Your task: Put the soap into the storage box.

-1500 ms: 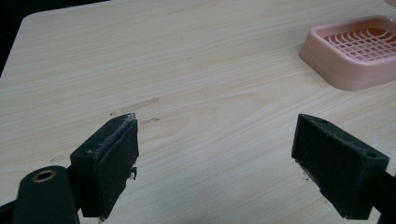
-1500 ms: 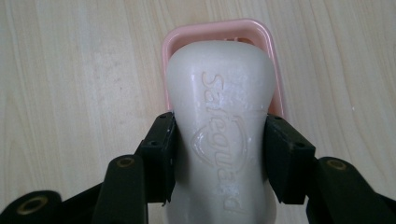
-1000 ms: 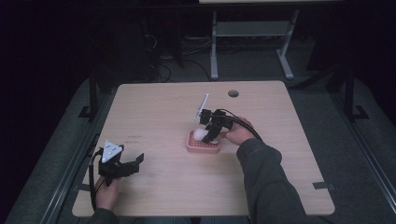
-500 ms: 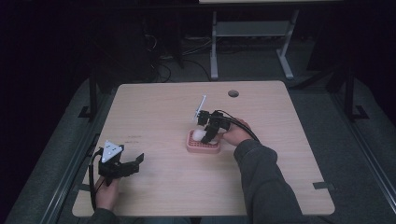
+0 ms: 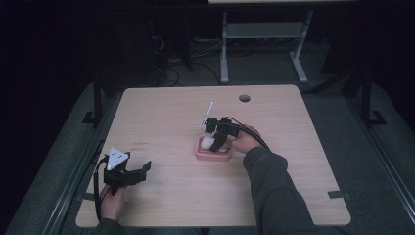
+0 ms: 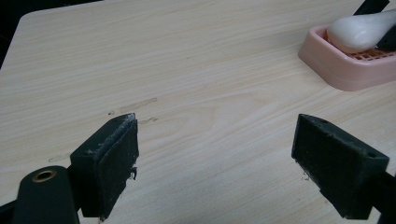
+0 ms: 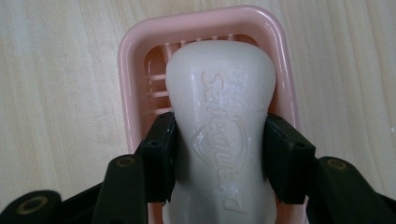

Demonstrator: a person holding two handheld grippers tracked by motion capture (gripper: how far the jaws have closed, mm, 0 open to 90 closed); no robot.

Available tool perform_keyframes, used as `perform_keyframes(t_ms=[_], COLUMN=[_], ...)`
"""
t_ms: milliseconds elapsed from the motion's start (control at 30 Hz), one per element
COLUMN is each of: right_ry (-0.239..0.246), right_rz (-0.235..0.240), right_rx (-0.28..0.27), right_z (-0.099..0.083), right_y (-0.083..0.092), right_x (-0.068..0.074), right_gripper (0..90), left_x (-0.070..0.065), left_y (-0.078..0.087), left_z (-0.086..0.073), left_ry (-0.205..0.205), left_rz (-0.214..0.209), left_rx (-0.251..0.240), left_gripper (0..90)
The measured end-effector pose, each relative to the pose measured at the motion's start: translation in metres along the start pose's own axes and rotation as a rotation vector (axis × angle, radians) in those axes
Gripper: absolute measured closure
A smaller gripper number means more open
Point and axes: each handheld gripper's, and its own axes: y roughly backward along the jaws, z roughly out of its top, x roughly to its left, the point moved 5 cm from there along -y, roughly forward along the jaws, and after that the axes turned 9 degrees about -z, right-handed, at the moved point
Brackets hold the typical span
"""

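The right hand-held gripper, barely shifted since a second ago, pinches the bar of soap over the pink soap dish mid-tabletop, suggesting placement is underway, while the left hand-held gripper rests spread apart.

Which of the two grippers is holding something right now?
The right gripper, clamped on the white soap bar over the pink dish. The left gripper stands open above bare table.
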Motion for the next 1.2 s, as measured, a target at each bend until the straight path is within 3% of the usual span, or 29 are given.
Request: perform_keyframes(t_ms=[500,867,1100,1200], right_ry=[-0.016,-0.026,-0.039,-0.042], right_rz=[-0.004,0.004,0.006,-0.006], right_rx=[-0.005,-0.018,-0.037,-0.072], right_z=[0.0,-0.001,-0.002,-0.003], right_y=[-0.004,0.003,0.006,0.008], right_x=[0.0,0.0,0.002,0.003], right_gripper=[48.3,45.9,42.9,43.0], left_x=[0.0,-0.001,-0.001,-0.001], left_y=[-0.001,-0.001,-0.001,-0.001], left_z=[0.0,0.0,0.0,0.0], left_ry=[-0.002,-0.002,-0.003,-0.002], left_rz=[-0.005,-0.006,-0.007,-0.008], left_rx=[0.007,0.008,0.011,0.01], left_gripper=[14.1,14.1,14.1,14.1])
